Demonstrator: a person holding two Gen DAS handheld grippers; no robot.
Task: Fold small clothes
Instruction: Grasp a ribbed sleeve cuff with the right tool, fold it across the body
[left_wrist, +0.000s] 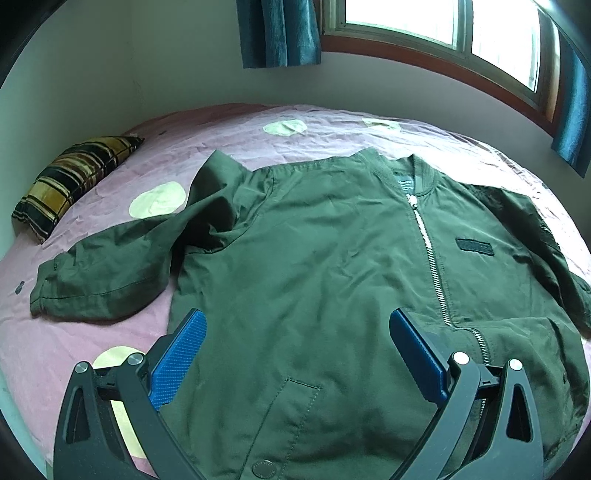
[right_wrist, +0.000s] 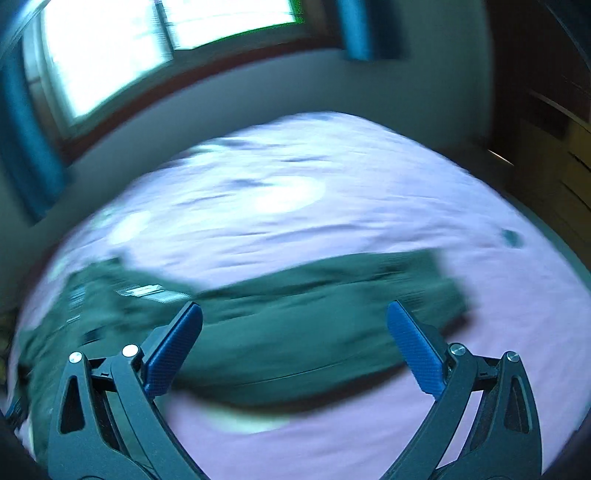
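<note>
Where the pink bedsheet (left_wrist: 332, 129) with pale round spots covers the whole bed, a green jacket (left_wrist: 314, 258) lies spread on it front side up, taking up most of the left wrist view. Its silver zipper (left_wrist: 430, 254) is closed from the ribbed collar down the chest, one sleeve (left_wrist: 110, 273) is bent outward toward the left of that view, and a dark patch (left_wrist: 474, 245) sits on the chest beside the zipper. A plaid pillow (left_wrist: 74, 181) rests at the far left edge of the bed, well apart from the jacket. Behind the bed are a window (left_wrist: 443, 26) and teal curtains (left_wrist: 279, 33).

The left gripper (left_wrist: 295, 325) hangs over the lower front of the jacket, its blue pads spread wide with nothing pinched between them. In the blurred right wrist view, the right gripper (right_wrist: 295, 314) is over the jacket's other sleeve (right_wrist: 314, 332), likewise spread wide and empty-handed.
</note>
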